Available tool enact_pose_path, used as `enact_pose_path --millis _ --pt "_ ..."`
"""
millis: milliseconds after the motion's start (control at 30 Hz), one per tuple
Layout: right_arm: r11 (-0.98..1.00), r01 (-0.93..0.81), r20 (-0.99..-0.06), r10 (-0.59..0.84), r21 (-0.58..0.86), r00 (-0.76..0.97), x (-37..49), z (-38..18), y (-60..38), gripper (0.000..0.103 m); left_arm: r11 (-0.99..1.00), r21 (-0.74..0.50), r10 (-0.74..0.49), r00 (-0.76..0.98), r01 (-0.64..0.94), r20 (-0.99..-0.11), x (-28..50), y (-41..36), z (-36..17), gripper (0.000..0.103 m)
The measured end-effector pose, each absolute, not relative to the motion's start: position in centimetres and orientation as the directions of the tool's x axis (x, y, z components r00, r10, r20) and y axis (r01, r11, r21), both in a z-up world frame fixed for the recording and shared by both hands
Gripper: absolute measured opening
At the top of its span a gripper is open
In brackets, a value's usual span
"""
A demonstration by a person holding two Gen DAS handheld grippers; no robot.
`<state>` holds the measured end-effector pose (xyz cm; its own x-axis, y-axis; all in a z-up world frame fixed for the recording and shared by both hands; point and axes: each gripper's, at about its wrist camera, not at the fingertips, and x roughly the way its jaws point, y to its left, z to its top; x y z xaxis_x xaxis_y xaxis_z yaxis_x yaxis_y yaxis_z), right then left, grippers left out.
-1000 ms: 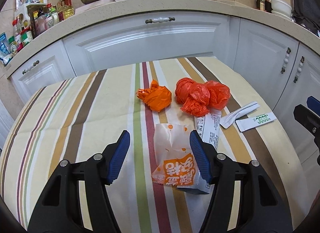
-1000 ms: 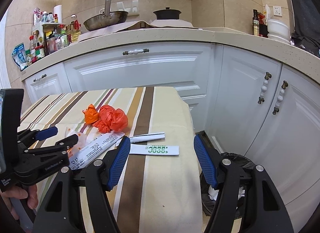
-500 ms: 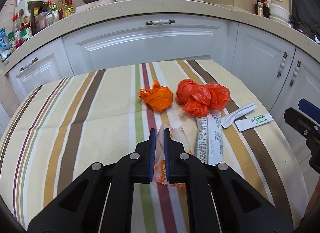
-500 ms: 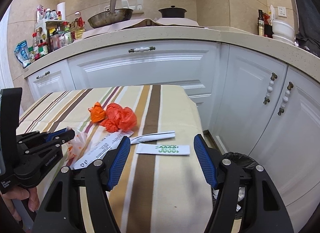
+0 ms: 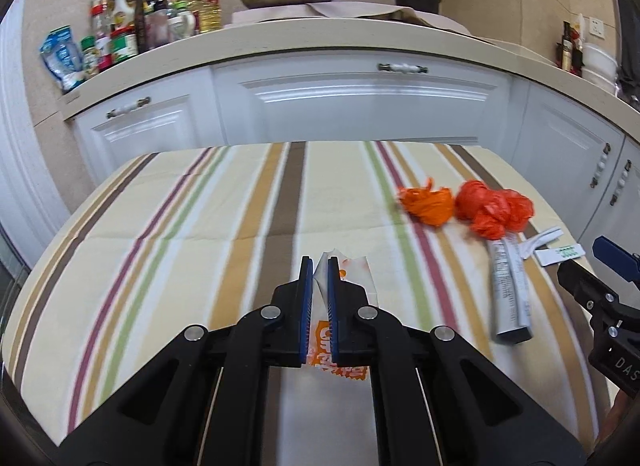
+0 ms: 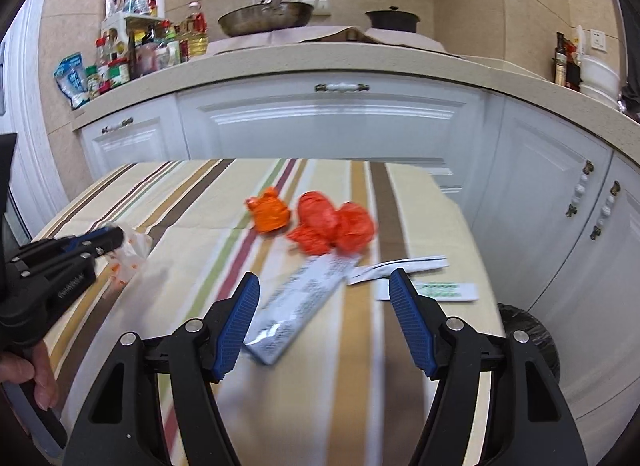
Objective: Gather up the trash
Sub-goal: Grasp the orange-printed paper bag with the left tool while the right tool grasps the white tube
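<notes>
- Left wrist view: the left hand-held gripper (image 5: 319, 266) has its blue pads pressed together on a white and orange paper bag (image 5: 352, 270), whose crumpled top sticks up between them, over the striped table (image 5: 180, 234).
- Right wrist view: the right hand-held gripper (image 6: 324, 280) has its jaws wide apart with nothing between the pads; it hangs over a long white printed packet (image 6: 300, 306) lying flat on the cloth.
- Just past that packet sit an orange crumpled wrapper (image 6: 269, 211) and a larger red plastic bag (image 6: 334, 227), side by side.
- To their right lie a white sleeve (image 6: 400, 266) and a white slip with green print (image 6: 440, 290).
- A black-lined bin (image 6: 528, 330) stands on the floor at the table's right edge.
- A person's fingers (image 6: 38, 378) grip the left tool's handle.
</notes>
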<state>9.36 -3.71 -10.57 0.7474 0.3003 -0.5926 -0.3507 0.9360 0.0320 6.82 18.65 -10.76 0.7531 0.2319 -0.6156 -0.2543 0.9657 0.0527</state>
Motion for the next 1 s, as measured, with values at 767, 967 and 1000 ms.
enact_pose_path --millis 767,967,1000 --pt "0.945 -0.327 -0.759 0.209 -0.006 0.617 10.8 -14.3 0.4 0.043 0.951 0.015 0.244 0.725 -0.308 -0.644 4.5 23.4 -12.3 0.007" --pt "0.941 -0.337 -0.750 0.242 0.026 0.616 10.1 -13.8 -0.1 0.025 0.953 0.011 0.237 0.724 -0.302 -0.647 4.3 23.0 -12.4 0.007" --pt "0.939 -0.341 -0.748 0.249 0.032 0.615 9.9 -13.7 -0.2 0.021 0.954 0.011 0.236 0.727 -0.300 -0.645 4.2 22.8 -12.3 0.007"
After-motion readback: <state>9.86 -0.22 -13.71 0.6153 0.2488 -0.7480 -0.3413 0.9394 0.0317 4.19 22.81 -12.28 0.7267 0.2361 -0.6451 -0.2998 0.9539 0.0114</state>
